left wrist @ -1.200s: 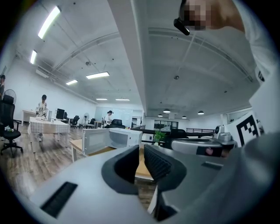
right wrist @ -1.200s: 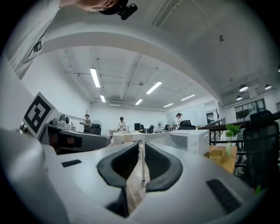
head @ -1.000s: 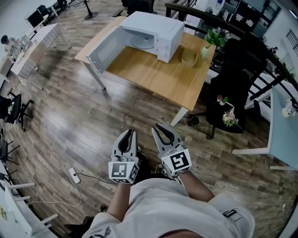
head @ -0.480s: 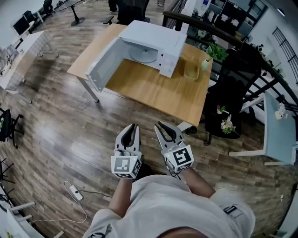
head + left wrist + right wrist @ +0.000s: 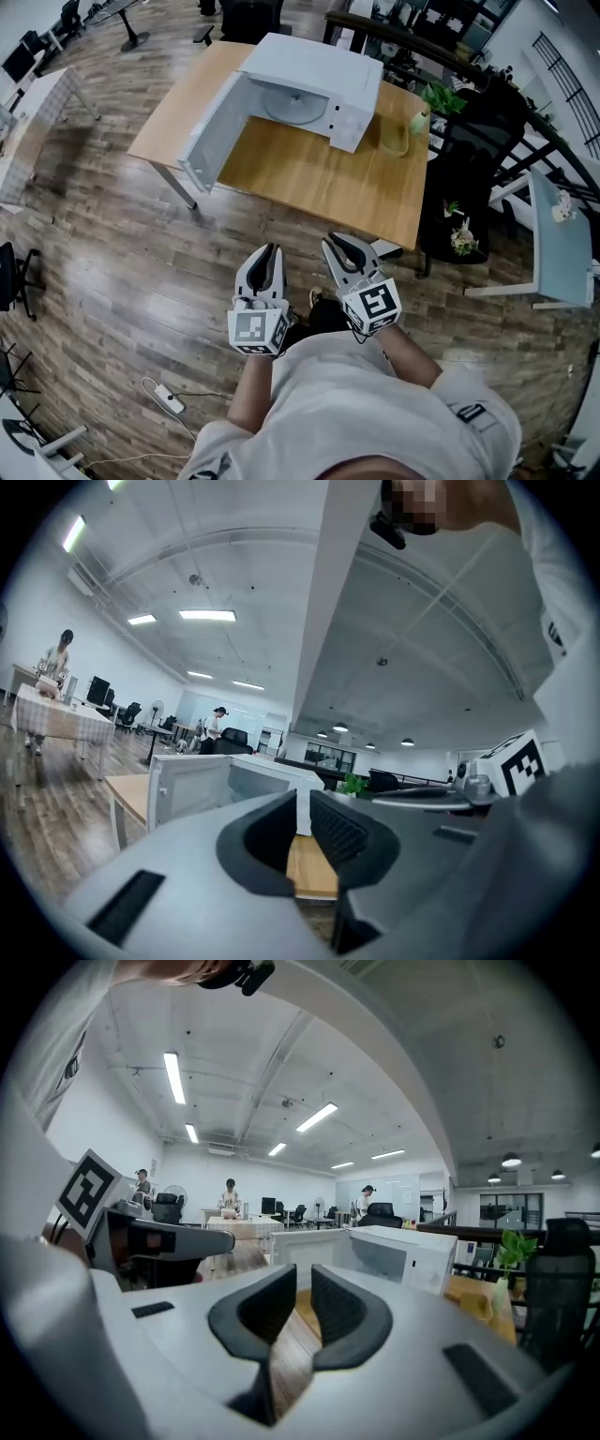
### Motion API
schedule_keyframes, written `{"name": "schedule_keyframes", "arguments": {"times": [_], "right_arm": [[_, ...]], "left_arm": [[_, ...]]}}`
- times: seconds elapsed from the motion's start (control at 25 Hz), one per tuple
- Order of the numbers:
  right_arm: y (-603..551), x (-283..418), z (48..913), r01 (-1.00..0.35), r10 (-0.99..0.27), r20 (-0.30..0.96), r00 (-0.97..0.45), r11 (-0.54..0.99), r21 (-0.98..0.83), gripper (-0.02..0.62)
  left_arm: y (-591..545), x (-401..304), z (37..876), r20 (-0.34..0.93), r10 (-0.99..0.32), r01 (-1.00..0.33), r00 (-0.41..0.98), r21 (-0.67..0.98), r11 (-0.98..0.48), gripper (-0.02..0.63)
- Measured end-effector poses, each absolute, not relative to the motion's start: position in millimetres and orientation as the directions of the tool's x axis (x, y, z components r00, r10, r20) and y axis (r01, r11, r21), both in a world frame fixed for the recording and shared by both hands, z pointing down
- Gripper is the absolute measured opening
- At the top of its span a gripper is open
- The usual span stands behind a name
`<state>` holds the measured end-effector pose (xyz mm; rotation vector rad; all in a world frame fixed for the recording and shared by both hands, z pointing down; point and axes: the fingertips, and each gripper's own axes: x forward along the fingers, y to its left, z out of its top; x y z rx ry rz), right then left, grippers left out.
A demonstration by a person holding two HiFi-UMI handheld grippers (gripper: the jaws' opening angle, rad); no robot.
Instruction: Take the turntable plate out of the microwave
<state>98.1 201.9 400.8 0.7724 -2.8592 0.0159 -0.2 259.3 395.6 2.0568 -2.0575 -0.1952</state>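
White microwave [image 5: 323, 64]: open on far worktop [image 5: 309, 178] — plate [image 5: 292, 105] inside
Left gripper [image 5: 269, 251]: jaws barely apart, empty
Right gripper [image 5: 336, 242]: jaws barely apart, empty

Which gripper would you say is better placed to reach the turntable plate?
Left, marginally: the left gripper points straight at the turntable plate, whereas the right gripper angles toward the open door.

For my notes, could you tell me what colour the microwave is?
White microwave, clearest in the head view.

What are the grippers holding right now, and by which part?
Nothing: left gripper and right gripper both empty, fingers narrowly apart; the turntable plate sits inside the microwave.
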Motion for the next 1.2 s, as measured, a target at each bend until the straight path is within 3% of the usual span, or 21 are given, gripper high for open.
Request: {"name": "schedule_keyframes", "arguments": {"times": [0.64,1.2], "right_arm": [[101,4,421,-0.503,-0.493,0.116,-0.862,0.858,-0.098,0.043],[-24,-33,460,-0.551,-0.515,0.213,-0.831,0.814,-0.184,0.043]], "left_arm": [[175,-87,415,0.147,-0.989,-0.976,0.018,0.218,0.015,0.055],[18,-121,455,0.236,-0.958,-0.956,0.166,0.277,-0.097,0.055]]}}
